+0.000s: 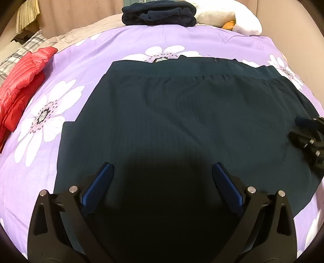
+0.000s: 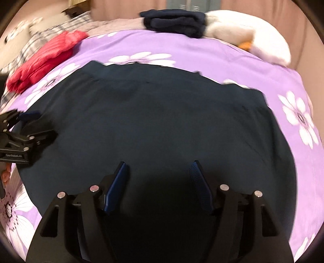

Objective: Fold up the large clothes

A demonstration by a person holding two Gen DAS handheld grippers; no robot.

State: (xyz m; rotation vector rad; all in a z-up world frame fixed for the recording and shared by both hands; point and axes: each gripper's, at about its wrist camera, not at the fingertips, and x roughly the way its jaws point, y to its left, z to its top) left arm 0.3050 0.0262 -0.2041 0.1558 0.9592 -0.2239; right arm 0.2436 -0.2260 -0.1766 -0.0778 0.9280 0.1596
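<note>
Purple flowered bedding (image 1: 85, 60) covers the bed, and a dark skirt-like garment (image 1: 172, 113) lies spread flat across its middle. Nearest, the left tool (image 1: 162, 178) hovers over the garment's near edge with its jaws wide apart and nothing between them. The right tool (image 2: 159, 176) does the same alongside, jaws apart and empty, cloth under both pads. Each tool shows at the edge of the other's view, so they sit side by side, the left over the near left part, the right over the near right.

From both, the garment runs away toward the waistband (image 1: 182, 70) at the far end, widening toward the near hem. Its long axis seems to run near to far, though the right view is blurred and the hem is hidden beneath the tools. A fold would likely carry the near hem forward to the waistband, each tool taking its own side.

Farther off lie a red jacket (image 1: 22, 81) at the left, a folded navy pile (image 1: 160, 14), and a white plush (image 1: 228, 18).
</note>
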